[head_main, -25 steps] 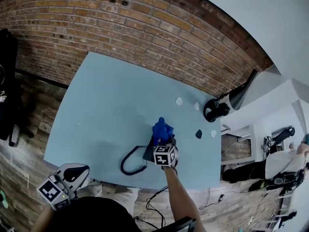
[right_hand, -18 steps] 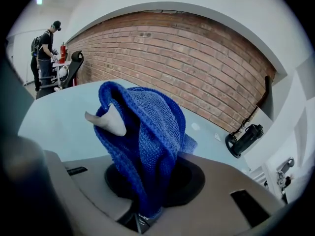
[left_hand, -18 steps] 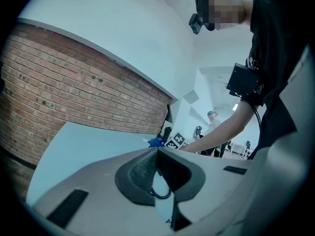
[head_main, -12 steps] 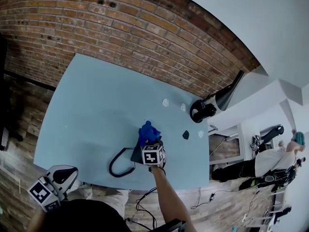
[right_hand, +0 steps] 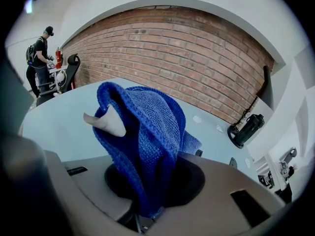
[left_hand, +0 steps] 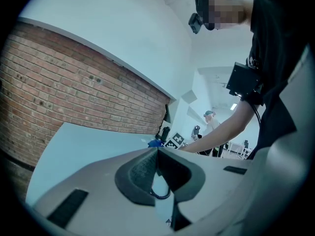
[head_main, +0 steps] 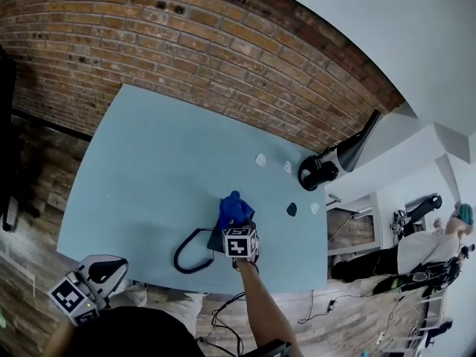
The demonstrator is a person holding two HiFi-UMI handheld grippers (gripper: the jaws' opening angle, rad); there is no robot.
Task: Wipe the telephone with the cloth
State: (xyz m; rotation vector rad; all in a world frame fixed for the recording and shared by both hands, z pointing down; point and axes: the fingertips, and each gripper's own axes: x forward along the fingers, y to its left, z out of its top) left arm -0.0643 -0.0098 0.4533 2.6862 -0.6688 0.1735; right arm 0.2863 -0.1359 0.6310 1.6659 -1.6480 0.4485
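Clamped in the right gripper (right_hand: 147, 195), jaws closed hard on its lower end: a deep-blue, coarse-knit cloth (right_hand: 145, 132), bunched into upright folds, with a pale tag poking out at 9 o'clock. Sits over the far end of a dark, flat desk telephone (head_main: 216, 238), apparently pressed to it, though contact is hidden under the gripper. Telephone near the 6 o'clock edge of the pale blue rectangular table (head_main: 149, 155), with its black coiled cord (head_main: 186, 257) looping out at 8 o'clock. Left gripper (head_main: 97, 277) held off the table's 7 o'clock corner, jaw tips together and holding nothing. Against half a second earlier, hardly any change: same grip, same spot on the telephone, left gripper still parked.
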